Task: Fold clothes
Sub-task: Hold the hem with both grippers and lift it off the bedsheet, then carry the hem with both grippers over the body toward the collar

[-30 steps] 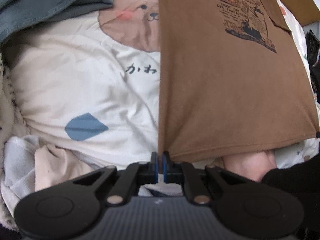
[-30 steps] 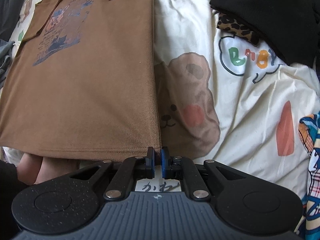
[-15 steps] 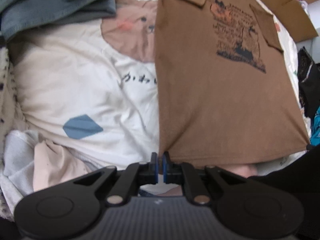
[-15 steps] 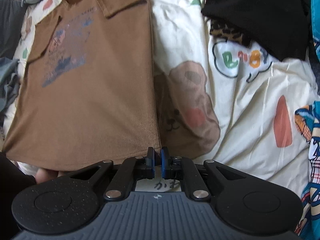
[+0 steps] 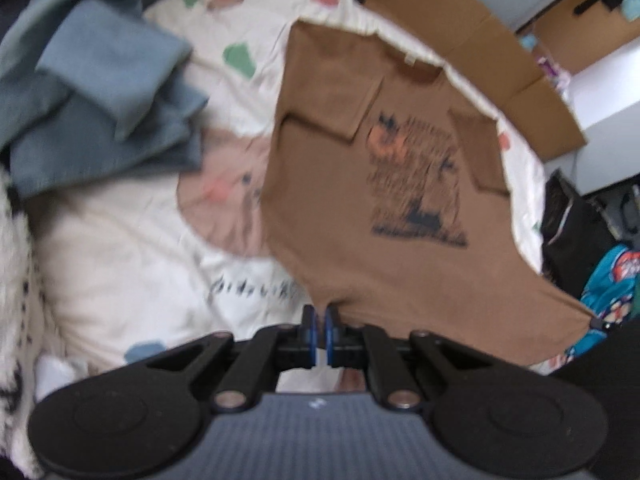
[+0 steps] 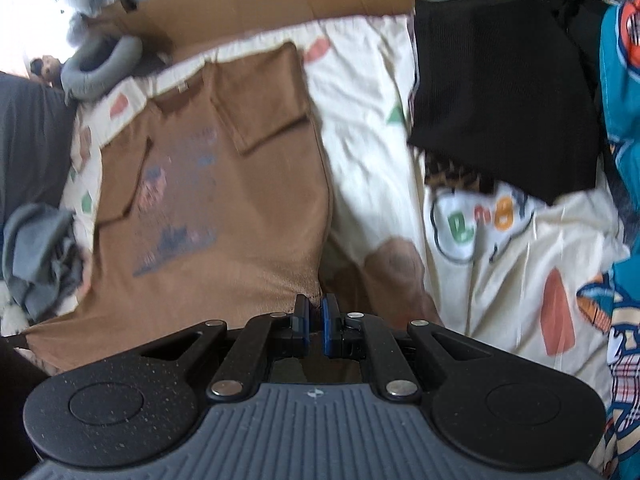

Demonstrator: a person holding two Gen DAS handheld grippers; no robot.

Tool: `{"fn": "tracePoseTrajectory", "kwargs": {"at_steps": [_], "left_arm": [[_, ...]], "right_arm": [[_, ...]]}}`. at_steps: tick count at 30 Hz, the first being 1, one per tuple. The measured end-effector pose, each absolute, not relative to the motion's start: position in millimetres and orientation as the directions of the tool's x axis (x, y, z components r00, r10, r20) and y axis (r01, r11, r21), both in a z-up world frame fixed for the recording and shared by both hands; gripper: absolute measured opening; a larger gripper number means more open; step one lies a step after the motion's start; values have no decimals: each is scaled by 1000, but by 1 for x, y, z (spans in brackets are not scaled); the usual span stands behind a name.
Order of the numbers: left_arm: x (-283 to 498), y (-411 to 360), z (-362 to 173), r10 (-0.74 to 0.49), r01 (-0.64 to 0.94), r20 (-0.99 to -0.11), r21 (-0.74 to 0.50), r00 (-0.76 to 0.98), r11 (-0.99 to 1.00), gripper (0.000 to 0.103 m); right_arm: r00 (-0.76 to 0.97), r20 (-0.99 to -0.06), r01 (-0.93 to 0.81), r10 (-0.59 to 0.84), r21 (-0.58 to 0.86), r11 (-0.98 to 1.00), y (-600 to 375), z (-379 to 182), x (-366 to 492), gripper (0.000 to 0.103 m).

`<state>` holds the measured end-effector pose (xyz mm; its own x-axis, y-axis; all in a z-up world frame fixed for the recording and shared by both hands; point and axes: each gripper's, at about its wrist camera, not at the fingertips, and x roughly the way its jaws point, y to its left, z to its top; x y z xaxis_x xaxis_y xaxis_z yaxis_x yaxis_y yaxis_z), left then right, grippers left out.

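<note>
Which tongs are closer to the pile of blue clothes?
Left. The left tongs pinch the brown shirt's hem corner on the side where the blue clothes lie. The right tongs pinch the opposite corner, beside the black garment.

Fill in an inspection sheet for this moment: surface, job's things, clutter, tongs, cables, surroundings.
Surface: cream printed bedsheet, wrinkled.
Job's things: brown T-shirt, sleeves folded in, print facing up, hem corners lifted off the sheet.
Clutter: blue-grey garments on one side; black garment and teal printed fabric on the other.
Tongs: left tongs shut on one hem corner; right tongs shut on the other.
Cables: nothing seen.
Surroundings: cardboard beyond the bed's far edge.
</note>
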<state>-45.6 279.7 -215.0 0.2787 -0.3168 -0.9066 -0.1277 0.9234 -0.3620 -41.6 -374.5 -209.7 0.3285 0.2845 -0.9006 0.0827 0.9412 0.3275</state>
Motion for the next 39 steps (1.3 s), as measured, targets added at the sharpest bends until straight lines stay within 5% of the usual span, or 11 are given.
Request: {"fn": "tracePoseTrajectory", "kwargs": {"at_steps": [19, 39], "left_arm": [[17, 286, -160, -298, -132, -854, -385, 426, 913, 4], [97, 301, -195, -334, -134, -811, -445, 481, 886, 4]], "right_arm": [[444, -831, 26, 337, 388, 921, -373, -166, 6, 4], [497, -808, 47, 315, 388, 920, -358, -173, 94, 4]]}}
